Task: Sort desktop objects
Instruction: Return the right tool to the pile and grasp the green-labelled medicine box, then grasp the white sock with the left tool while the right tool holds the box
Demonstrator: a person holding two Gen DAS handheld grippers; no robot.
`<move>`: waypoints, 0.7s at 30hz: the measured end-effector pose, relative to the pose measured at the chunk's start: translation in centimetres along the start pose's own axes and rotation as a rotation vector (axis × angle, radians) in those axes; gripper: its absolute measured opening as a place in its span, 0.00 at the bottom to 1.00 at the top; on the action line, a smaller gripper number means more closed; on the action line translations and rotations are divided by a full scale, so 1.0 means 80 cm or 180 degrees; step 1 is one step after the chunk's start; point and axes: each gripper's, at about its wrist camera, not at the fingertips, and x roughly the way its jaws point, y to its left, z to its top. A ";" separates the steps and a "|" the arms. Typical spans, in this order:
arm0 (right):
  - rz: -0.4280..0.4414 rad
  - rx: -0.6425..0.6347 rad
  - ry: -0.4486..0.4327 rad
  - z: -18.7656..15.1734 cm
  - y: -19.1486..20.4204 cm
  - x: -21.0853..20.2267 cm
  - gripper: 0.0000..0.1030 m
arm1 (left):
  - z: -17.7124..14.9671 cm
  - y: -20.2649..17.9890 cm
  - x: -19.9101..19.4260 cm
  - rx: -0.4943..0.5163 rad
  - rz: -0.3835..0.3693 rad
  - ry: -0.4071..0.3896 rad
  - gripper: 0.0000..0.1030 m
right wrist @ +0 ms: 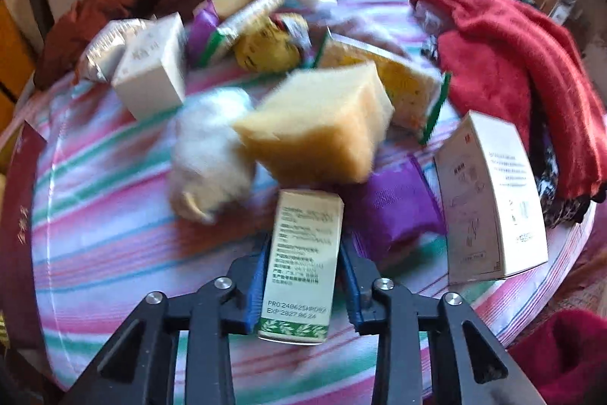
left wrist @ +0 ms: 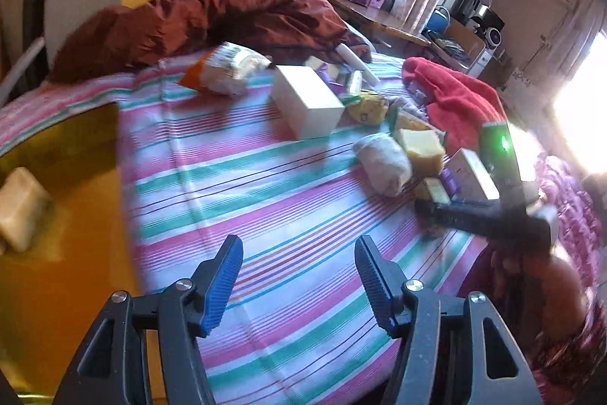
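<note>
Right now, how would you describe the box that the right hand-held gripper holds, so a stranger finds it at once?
Look at the striped bedsheet, at the near edge of the pile. In front of the yellow sponge, beside the purple packet, lies a slim box, clamped by the right hand-held gripper. Only it has green leaves and printed dates.

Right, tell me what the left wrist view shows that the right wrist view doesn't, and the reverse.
Left wrist only: the yellow bin with a sponge block inside, and the left gripper open over the bare striped sheet.
Right wrist only: the right gripper shut on a green-printed carton.
Both: the yellow sponge, white box and red towel.
</note>
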 end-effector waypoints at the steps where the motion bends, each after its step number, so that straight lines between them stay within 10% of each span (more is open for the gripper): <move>1: 0.0035 0.0014 -0.0016 0.001 -0.002 -0.001 0.30 | 0.008 -0.007 0.010 -0.0010 -0.0062 0.0041 0.61; 10: 0.0099 0.0152 -0.0292 -0.011 -0.009 -0.003 0.29 | 0.064 -0.063 0.110 -0.0170 -0.0714 0.0469 0.70; 21: 0.0195 0.0283 -0.0322 -0.016 -0.022 -0.009 0.30 | 0.087 -0.078 0.195 -0.0327 -0.0826 0.0847 0.69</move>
